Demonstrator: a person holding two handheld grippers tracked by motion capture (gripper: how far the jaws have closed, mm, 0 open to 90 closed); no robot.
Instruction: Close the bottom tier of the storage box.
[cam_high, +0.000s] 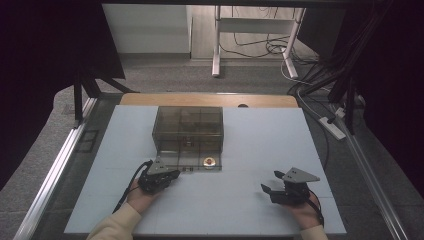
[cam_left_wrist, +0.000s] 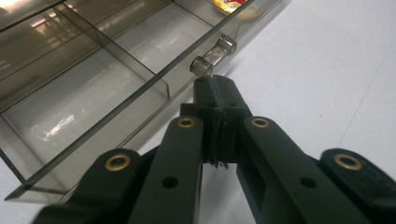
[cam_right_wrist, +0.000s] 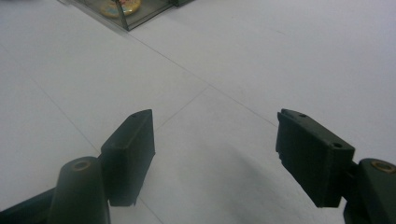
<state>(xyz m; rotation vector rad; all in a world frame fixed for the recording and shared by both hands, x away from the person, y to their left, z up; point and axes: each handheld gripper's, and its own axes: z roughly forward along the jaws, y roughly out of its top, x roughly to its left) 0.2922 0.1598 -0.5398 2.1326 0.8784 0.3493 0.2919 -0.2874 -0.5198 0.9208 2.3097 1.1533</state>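
L gripper (cam_left_wrist: 215, 84) jaws are sitting fully together, nothing between, tips just short of the drawer handle (cam_left_wrist: 213, 56). R gripper (cam_right_wrist: 215, 140) is idling w/ jaws apart, resting on the mat (cam_right_wrist: 289, 56), well off to the side. Drawer (cam_high: 192, 159) is standing pulled out from the box (cam_high: 187, 122), coin-like disc (cam_high: 209, 161) lying in its front-right compartment. Risk imo: closed tips are riding low on a round, slick handle, so a push could be skating off, or shoving the whole light box back instead of the drawer since R isn't bracing it.

Open drawer (cam_high: 192, 159) ahead; white mat (cam_high: 240, 200) free.
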